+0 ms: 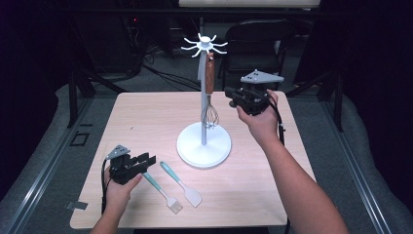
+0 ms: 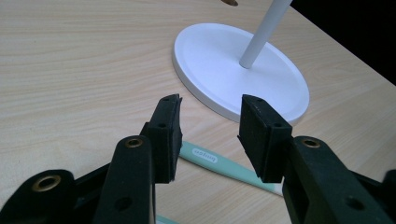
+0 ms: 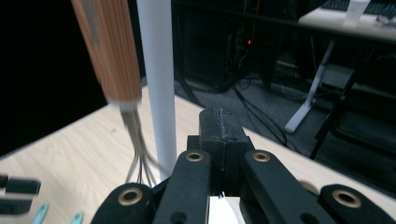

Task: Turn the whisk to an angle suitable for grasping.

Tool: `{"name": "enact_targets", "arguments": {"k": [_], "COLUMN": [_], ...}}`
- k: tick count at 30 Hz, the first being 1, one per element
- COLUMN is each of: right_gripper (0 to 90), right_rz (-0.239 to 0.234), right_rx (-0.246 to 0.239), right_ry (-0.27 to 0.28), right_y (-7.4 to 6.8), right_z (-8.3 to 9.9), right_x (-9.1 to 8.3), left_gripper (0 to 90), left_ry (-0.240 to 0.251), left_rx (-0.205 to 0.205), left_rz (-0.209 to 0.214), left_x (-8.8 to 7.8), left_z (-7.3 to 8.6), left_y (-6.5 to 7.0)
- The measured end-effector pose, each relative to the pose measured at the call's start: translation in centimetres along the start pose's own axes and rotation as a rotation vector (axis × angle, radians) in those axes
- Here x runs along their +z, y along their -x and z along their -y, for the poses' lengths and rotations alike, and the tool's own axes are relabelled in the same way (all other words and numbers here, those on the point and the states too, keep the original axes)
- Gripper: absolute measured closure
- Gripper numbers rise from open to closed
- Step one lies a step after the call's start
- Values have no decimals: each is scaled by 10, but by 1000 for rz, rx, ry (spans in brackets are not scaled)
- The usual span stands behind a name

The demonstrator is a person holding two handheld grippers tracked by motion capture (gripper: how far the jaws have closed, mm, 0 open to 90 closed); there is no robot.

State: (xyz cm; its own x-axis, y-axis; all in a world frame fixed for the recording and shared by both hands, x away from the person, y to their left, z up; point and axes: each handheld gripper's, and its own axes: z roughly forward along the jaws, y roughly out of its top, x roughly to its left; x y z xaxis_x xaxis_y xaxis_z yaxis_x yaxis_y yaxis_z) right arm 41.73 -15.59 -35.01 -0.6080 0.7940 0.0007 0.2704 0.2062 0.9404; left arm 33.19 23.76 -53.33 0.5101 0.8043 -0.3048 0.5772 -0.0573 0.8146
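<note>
High view shows a light wooden table with a white utensil stand set near its centre; all positions below are given relative to this stand. The stand consists of a round flat base, a vertical pole and a crown of hooks at the top. A whisk with a wooden handle hangs from one hook, close beside the pole, its wire head above the base without touching it. Two teal-handled utensils lie flat on the table on the person's side of the base: a spatula nearer the base and a brush-type tool just beyond it, roughly parallel and apart from each other. The left gripper is held low over the table to the left of the base and nearer the person, just beside the handle ends of the two utensils. Left gripper view confirms that its jaws stand apart with nothing between them (a teal handle lies on the table below the gap, and the base sits just ahead). The right gripper is raised to the right of the pole, level with the whisk, pointing toward it. Right gripper view shows its jaws pressed together, holding nothing, with the pole and the whisk handle just ahead.
</note>
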Motion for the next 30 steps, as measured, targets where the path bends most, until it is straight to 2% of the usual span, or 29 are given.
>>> {"name": "enact_targets", "arguments": {"k": [13,22,30], "right_gripper": [900,900,900], "right_rz": [13,12,13], "right_rx": [-9,13,-7], "right_ry": [122,182,205], "right_y": [0,1,-1], "right_z": [-52,-71,-83], "right_x": [-6,-13,-20], "left_gripper": [587,587,588], "left_ry": [-10,-8,-7], "left_rx": [4,1,-1], "left_rz": [4,9,11], "left_x": [2,3,3], "left_z": [1,2,2], "left_y": [-1,1,1]}}
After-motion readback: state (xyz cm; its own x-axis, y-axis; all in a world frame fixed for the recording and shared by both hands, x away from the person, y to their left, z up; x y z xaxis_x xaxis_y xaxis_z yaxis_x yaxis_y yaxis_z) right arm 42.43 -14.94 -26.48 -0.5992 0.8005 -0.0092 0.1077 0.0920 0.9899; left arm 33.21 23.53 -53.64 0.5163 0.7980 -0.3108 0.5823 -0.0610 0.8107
